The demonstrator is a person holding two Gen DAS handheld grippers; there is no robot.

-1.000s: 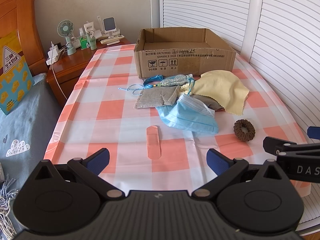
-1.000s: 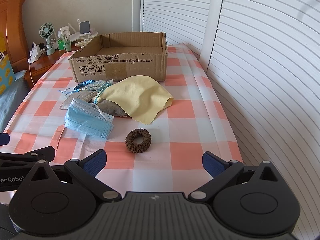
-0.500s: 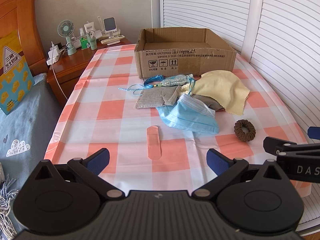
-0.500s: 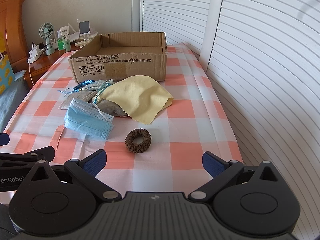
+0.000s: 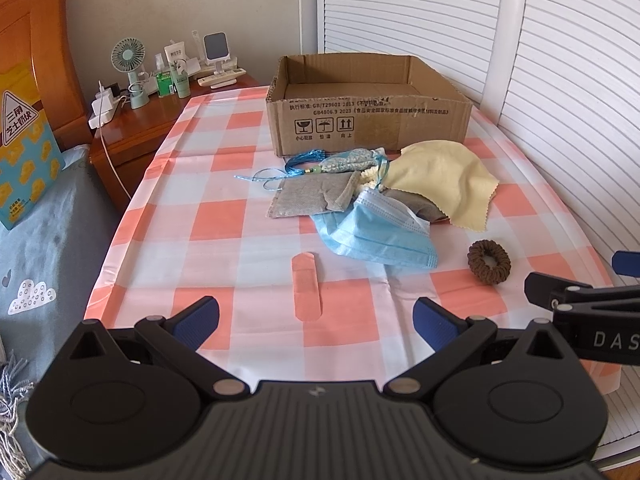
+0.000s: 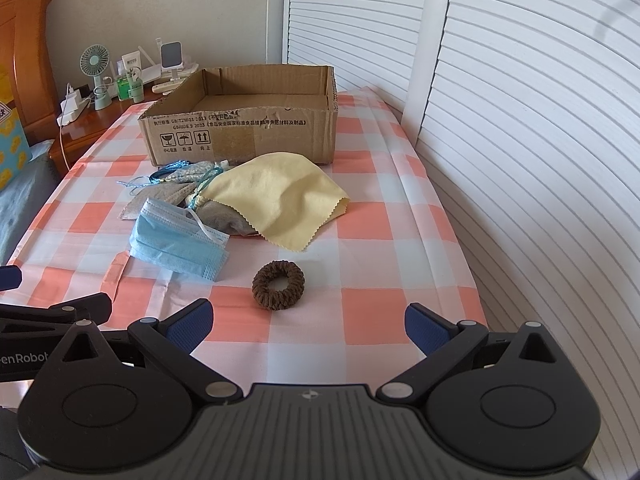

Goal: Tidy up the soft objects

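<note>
Soft things lie in a loose heap on the checked tablecloth (image 5: 224,224), just in front of the cardboard box (image 5: 368,120), which stands open-topped at the far end.

Yellow cloth (image 5: 444,184): thin, zigzag-cut edge, draped in folds over a grey item, right side of the heap. Blue face mask (image 5: 376,236): pleated, crumpled, white ear loop showing, nearest edge of the heap. Grey pouch (image 5: 308,200): flat, woven look, one corner folded over, left of the mask and touching it. Blue cord (image 5: 296,168) with a small patterned sachet (image 5: 348,162): lying just in front of the box wall. Brown hair tie (image 5: 489,261): thick, knitted ring, flat on the cloth, apart from the heap on its right and near side. Plaster strip (image 5: 306,286): pink, flat, alone on the cloth, nearer than the mask.

Left gripper (image 5: 316,320): fingers spread wide, nothing between them, touching nothing; the plaster lies just ahead between the blue pads (image 5: 198,318).

Right gripper (image 6: 308,322): likewise spread wide and empty, clear of all items; the hair tie (image 6: 278,285) sits just ahead, a little left of centre between the pads (image 6: 426,326).

Nightstand (image 5: 136,120) with a small fan (image 5: 129,68) and bottles stands left of the table.
</note>
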